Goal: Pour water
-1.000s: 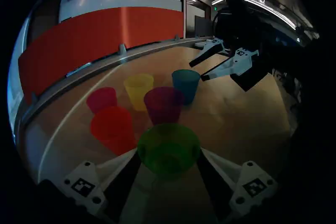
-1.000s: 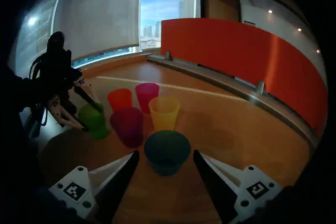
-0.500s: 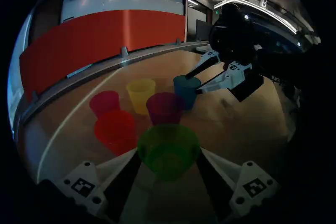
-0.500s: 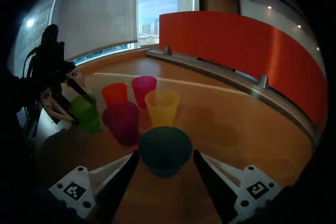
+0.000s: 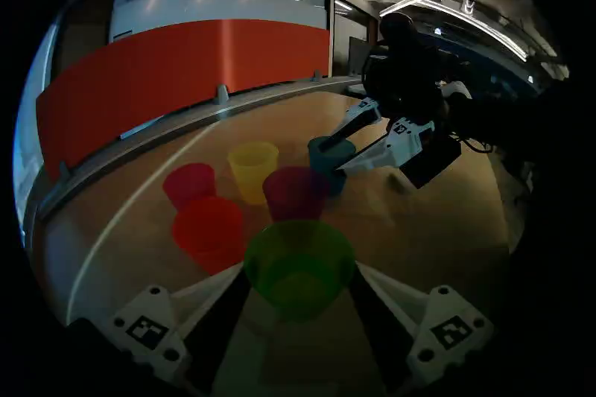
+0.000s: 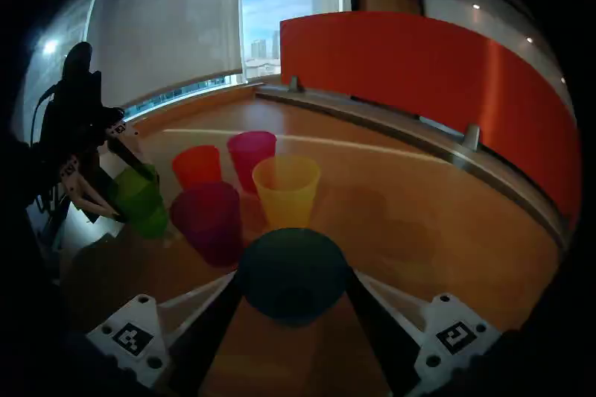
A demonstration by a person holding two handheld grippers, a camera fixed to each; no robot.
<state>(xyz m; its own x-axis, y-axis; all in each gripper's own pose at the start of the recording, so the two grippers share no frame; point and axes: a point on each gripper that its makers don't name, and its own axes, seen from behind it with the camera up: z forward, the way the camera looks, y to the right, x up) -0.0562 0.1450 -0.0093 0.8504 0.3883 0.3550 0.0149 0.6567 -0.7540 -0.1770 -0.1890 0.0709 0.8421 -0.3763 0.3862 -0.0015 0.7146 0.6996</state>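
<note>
Green cup (image 5: 299, 263) sits clamped between the left gripper's (image 5: 299, 281) 2 fingers, just in front of a purple cup (image 5: 294, 192). Farther off, the right gripper (image 5: 331, 159) grasps a teal cup (image 5: 333, 179).

In the right gripper view, the teal cup is pinched between that gripper's 2 fingers. At far left, the green cup tilts in the left gripper's grasp.
</note>
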